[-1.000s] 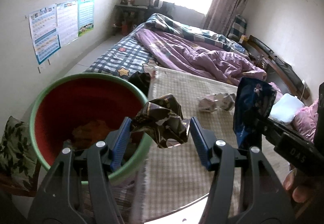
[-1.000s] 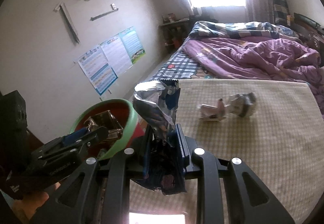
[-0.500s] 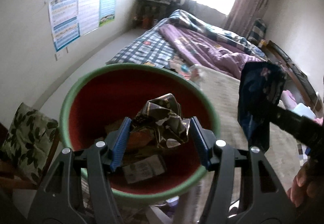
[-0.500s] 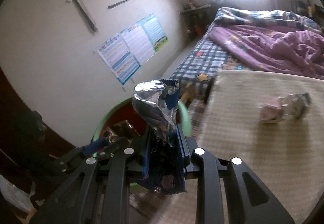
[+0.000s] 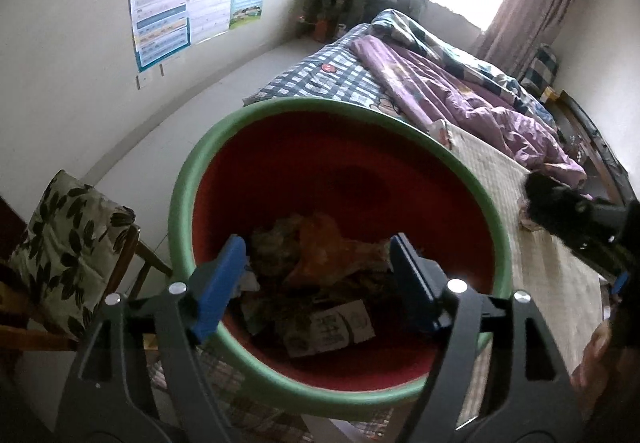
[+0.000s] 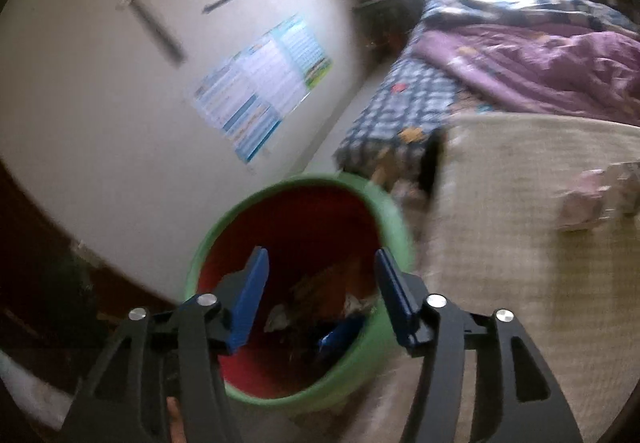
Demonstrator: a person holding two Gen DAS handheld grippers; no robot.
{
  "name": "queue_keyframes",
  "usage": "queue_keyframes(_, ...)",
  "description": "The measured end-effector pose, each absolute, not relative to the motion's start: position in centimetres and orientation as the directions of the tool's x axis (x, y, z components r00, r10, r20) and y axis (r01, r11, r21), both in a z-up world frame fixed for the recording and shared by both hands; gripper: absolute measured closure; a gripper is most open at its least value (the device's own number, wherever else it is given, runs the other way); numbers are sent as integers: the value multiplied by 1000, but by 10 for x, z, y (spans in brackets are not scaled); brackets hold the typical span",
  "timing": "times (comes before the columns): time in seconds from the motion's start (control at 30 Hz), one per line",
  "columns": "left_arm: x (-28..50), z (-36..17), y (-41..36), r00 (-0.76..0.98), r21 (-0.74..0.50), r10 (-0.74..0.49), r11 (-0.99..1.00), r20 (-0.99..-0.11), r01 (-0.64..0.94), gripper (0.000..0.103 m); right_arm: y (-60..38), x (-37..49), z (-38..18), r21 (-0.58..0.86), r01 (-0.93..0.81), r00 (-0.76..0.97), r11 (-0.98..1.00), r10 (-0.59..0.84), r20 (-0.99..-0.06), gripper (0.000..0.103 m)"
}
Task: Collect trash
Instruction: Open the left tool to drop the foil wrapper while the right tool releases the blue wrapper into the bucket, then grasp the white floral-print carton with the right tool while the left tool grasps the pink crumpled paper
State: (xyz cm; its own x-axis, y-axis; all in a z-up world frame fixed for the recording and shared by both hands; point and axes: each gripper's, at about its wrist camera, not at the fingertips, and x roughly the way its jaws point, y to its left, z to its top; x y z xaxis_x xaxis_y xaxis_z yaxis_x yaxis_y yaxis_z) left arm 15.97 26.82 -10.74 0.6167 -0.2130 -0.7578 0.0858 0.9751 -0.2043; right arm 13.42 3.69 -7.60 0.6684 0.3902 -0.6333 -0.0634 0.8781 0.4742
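Bin [image 5: 192, 179], green-rimmed, is sitting directly beneath both claws. Left gripper [image 5: 316, 279] and right gripper [image 6: 320, 293] are opening, nothing between their jaws, their wrappers [image 5: 324, 255] lying below. Crumpled trash [image 6: 592, 199], off to the right claw's right, probably needs grabbing next.

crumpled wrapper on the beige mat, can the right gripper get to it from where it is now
Probably yes. The crumpled wrapper lies in the open on the beige mat, with nothing covering it. The right gripper is over the green-rimmed bin, fingers opening and empty, so it must swing across first.
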Motion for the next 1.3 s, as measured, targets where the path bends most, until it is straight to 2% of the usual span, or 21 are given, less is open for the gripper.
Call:
queue_keyframes(0.1, 157, -99, 265, 642, -215, -220, 973, -735, 87, 30, -19, 128, -75, 412, 103, 744, 905, 205, -636, 33)
queue_keyframes(0.23, 156, -84, 248, 673, -211, -247, 968, -698, 136, 30, -103, 123, -88, 379, 352, 740, 856, -7, -673, 30)
queue_keyframes(0.3, 155, -76, 228, 674, -206, -280, 960, -684, 190, 28, -150, 124, -104, 429, 466, 712, 773, -40, -701, 29)
queue_keyframes(0.43, 155, -68, 189, 659, -196, -343, 937, -669, 289, 25, -197, 137, -129, 473, 550, 660, 688, -11, -751, 28)
queue_keyframes(0.67, 154, -69, 116, 598, -170, -419, 888, -683, 428, 21, -206, 158, -157, 452, 560, 604, 695, 31, -796, 26)
queue_keyframes(0.8, 159, -76, 92, 571, -164, -430, 874, -700, 457, 21, -213, 158, -158, 470, 522, 633, 712, 46, -773, 35)
queue_keyframes(0.9, 167, -82, 69, 543, -177, -447, 861, -711, 477, 21, -217, 148, -149, 508, 479, 663, 716, 85, -744, 36)
queue_keyframes(1.03, 184, -96, 33, 494, -174, -462, 836, -737, 521, 21, -232, 112, -128, 539, 411, 699, 735, 126, -704, 36)
queue_keyframes(1.17, 197, -123, -10, 413, -165, -461, 799, -785, 579, 18, -236, 73, -114, 506, 381, 693, 774, 123, -711, 36)
queue_keyframes(1.3, 211, -142, -42, 415, -117, -417, 805, -809, 581, 18, -239, 39, -115, 473, 381, 678, 794, 108, -727, 35)
